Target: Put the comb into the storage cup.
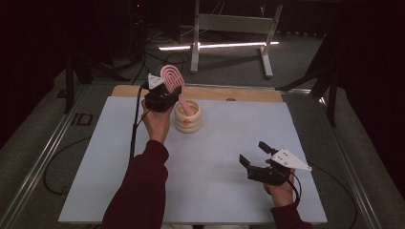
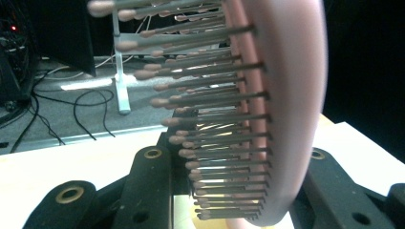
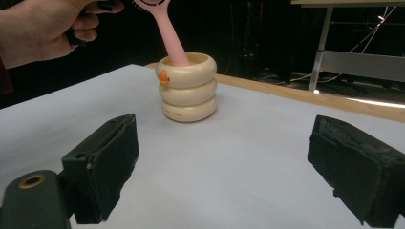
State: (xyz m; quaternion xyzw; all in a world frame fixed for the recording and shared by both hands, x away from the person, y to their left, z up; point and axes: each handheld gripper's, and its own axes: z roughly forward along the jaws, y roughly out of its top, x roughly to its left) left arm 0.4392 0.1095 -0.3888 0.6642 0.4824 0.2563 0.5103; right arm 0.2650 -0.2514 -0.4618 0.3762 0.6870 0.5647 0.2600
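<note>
- Your left hand-held gripper [image 1: 165,95] sits in the upper left of the high view, clamped on the head of the pink hairbrush [image 1: 173,78]; in the left gripper view the jaws press on either side of the brush head [image 2: 282,109].
- The brush handle [image 3: 174,45] slants down into the mouth of the cream ringed cup [image 3: 187,88], which stands upright on the white worktop [image 1: 229,143], left of centre in the upper half of the high view.
- Whether the handle tip reaches the cup floor cannot be told; the cup wall hides it.
- Your right hand-held gripper [image 1: 260,162] rests low in the lower right of the high view, jaws wide apart and holding nothing, well apart from the cup.
- Treat the brush as light and rigid in its body. The bristles [image 2: 200,119] are thin pins with rounded tips and probably flex, so a grip that bears on them may shift.
- Prefer a hold across the solid rim of the head, or on the handle where it is bare above the cup.
- Treat the cup as light and likely to tip or slide if the slanted handle levers against its rim [image 1: 188,104]. Move the brush along the line of the handle, not sideways.
- A small orange duck figure [image 3: 164,77] sits on the cup's side; avoid pressing on it.
</note>
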